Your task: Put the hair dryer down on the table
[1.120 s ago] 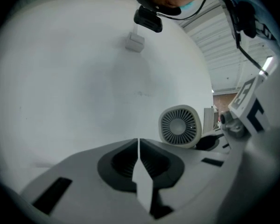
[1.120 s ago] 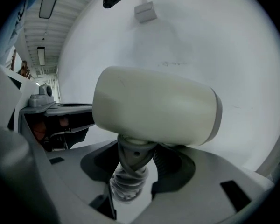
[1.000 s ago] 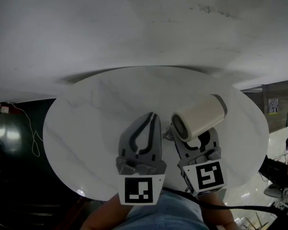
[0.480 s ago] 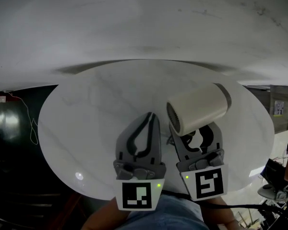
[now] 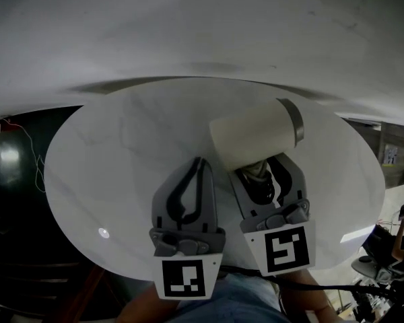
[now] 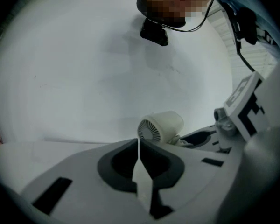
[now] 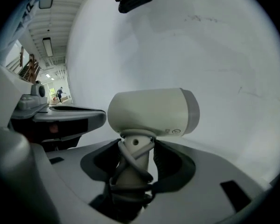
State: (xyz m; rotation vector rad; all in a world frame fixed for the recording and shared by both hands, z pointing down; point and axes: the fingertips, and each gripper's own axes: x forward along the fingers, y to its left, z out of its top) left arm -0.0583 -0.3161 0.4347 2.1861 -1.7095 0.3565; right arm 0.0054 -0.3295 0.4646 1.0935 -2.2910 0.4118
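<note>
A cream hair dryer (image 5: 252,140) with a grey band at its nozzle end is held above the round white marble table (image 5: 121,147). My right gripper (image 5: 261,171) is shut on its handle, which has the cord wound round it (image 7: 132,169). In the right gripper view the barrel (image 7: 151,112) lies crosswise over the jaws. My left gripper (image 5: 200,161) hovers just left of it, shut and holding nothing. The left gripper view shows the dryer's rear grille (image 6: 150,130) just beyond its closed fingertips, with my right gripper's marker cube (image 6: 245,108) at the right.
A white wall rises behind the table. Dark floor with a thin cable (image 5: 35,161) lies off the table's left edge. The person's lap (image 5: 242,298) is at the near edge. Clutter (image 5: 397,247) stands off to the right.
The right gripper has carried the dryer a little left and farther over the table. The barrel has turned, so its grille end no longer faces the head camera. The left gripper stays shut.
</note>
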